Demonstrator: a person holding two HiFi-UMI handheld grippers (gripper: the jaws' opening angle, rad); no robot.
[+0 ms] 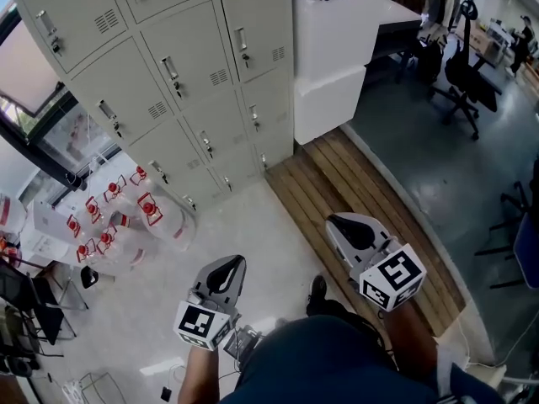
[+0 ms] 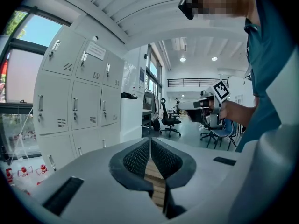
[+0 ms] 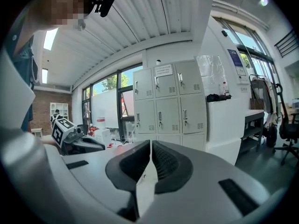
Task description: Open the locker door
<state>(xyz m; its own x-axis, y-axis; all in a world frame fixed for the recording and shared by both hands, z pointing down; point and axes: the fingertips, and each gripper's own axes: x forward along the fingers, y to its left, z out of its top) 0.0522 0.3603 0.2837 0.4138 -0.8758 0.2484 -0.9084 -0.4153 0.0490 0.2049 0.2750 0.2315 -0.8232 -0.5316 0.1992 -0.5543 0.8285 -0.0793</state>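
Observation:
A bank of pale grey lockers (image 1: 194, 74) stands against the wall, every door closed, each with a small handle and vent slots. The lockers (image 2: 79, 101) fill the left of the left gripper view, and the lockers (image 3: 170, 101) stand straight ahead in the right gripper view. My left gripper (image 1: 227, 269) is held low over the white floor, well short of the lockers, shut with nothing between its pads (image 2: 140, 157). My right gripper (image 1: 344, 224) hovers over the wooden strip, also shut and empty, with its pads (image 3: 163, 160) together. Neither touches a locker.
Several large water bottles with red labels (image 1: 126, 217) lie on the floor at the lockers' left foot. A white block-shaped counter (image 1: 333, 57) adjoins the lockers on the right. A wooden floor strip (image 1: 370, 192) runs beside it. Office chairs (image 1: 463, 74) stand beyond.

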